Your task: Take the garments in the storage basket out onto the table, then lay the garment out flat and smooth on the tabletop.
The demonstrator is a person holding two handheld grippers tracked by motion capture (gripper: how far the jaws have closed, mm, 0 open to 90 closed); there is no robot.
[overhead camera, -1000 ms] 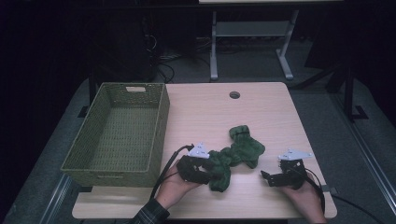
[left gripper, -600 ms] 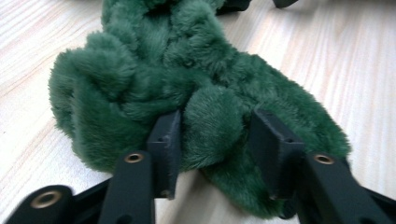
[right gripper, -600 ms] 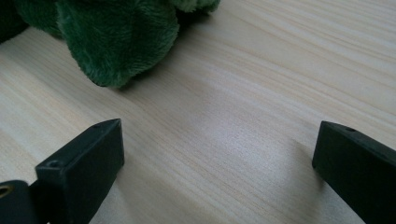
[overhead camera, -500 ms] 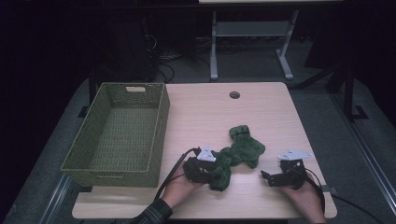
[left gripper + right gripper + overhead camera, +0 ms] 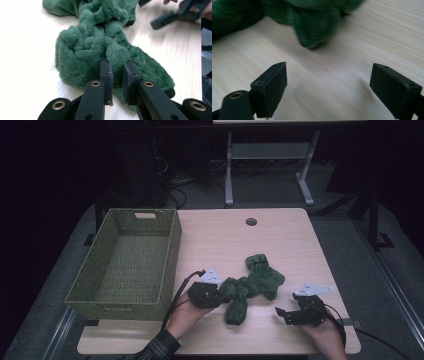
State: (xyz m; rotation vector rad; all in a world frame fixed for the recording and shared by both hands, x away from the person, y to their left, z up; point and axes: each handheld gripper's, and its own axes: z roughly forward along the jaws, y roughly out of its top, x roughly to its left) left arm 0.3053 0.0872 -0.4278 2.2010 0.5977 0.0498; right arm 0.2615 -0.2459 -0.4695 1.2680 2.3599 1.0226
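Green fuzzy socks (image 5: 105,50) pinched by closing left gripper (image 5: 117,75), right gripper (image 5: 328,87) wide, nearby, apart.

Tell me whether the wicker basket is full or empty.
Empty: the high view shows the basket with its woven floor bare; the green fuzzy socks lie on the table beside it.

In your right gripper view, the green fleece (image 5: 312,22) is blurred and cut off by the top edge. In your left gripper view, a fold of it hides behind the jaws, so its pinched part can't be seen. From the high view, your left gripper (image 5: 220,292) covers the fleece's near end.
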